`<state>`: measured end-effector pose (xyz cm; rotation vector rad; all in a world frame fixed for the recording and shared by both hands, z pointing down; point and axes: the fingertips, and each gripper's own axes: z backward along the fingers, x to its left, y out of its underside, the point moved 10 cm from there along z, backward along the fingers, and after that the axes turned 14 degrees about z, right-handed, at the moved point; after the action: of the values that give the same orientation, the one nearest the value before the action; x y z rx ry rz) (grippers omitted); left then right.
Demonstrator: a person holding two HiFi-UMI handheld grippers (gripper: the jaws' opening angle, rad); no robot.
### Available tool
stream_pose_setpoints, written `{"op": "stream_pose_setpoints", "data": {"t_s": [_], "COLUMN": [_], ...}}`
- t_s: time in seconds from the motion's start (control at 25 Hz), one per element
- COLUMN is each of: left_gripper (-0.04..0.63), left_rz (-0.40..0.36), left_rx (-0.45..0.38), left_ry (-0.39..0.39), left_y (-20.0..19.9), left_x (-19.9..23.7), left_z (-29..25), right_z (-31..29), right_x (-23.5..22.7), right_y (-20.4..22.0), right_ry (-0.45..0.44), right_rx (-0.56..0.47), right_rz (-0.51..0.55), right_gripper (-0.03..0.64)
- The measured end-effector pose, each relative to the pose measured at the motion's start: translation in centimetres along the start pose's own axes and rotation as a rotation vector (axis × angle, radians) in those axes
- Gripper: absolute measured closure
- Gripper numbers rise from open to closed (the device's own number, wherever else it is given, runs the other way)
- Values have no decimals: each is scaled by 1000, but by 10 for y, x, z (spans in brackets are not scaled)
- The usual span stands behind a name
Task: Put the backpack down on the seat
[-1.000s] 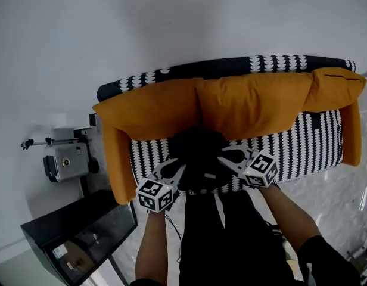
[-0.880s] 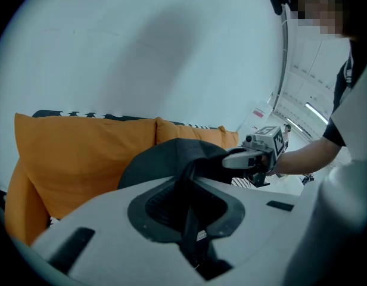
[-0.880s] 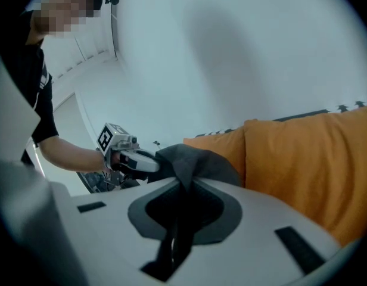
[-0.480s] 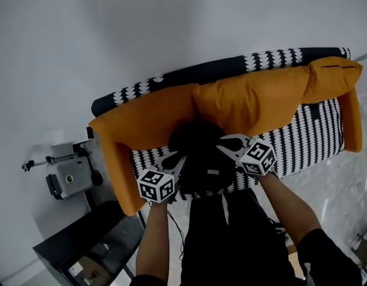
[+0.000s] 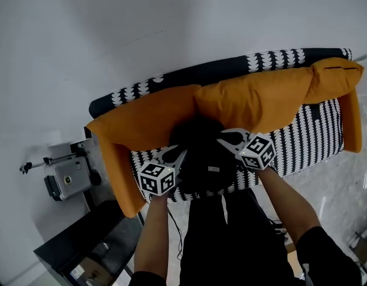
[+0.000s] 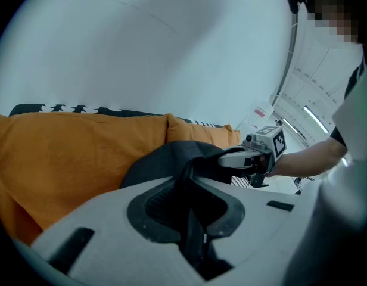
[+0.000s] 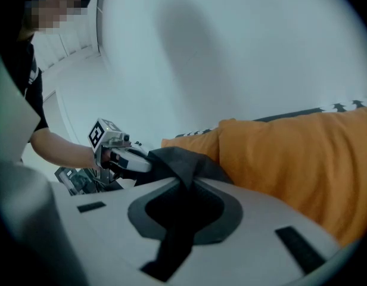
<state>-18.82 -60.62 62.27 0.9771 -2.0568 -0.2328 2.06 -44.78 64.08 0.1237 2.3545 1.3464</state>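
Left gripper (image 5: 176, 157) is pinched on black fabric of the backpack (image 5: 201, 162), and the right gripper (image 5: 226, 140) does the same on the other side. The bag is slung between them over the patterned seat (image 5: 308, 139), right up against the orange cushions (image 5: 255, 103). Can't tell if its base touches the seat. Best way, I'd say: lower both sides evenly, let the base land flat and well back from the front edge, and only then let go.

Black-white patterned sofa (image 5: 314, 133); orange cushions (image 5: 255, 103) along backrest and both ends.
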Motion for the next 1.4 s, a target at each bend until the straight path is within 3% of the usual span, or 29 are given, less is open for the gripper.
{"op": "stream_pose_setpoints", "data": {"t_s": [0.64,0.72,0.8,0.92,1.24,1.4], "left_gripper": [551,525,448,422,413,423], "left_rz": [-25,-28,-28,-33,-7,-13], "left_rx": [-11,-25,-37,-56,-153,-195], "left_ry": [-20,-20,-19,-35,-66,-42], "left_y": [-2,-2,0,3,6,5], "left_x": [11,10,9,7,6,-11], "left_z": [-8,-8,-7,-3,34,57], "right_z": [-10,-11,-9,-1,34,51], "right_x": [-3,-1,0,-1,-3,14], "right_y": [-1,-1,0,2,-5,-22], "right_ry": [-1,-14,-13,16,77,46], "right_rx": [13,15,24,28,-12,-49], "right_rz": [17,18,26,31,53,111], "right_gripper": [573,523,491,466,454,456]}}
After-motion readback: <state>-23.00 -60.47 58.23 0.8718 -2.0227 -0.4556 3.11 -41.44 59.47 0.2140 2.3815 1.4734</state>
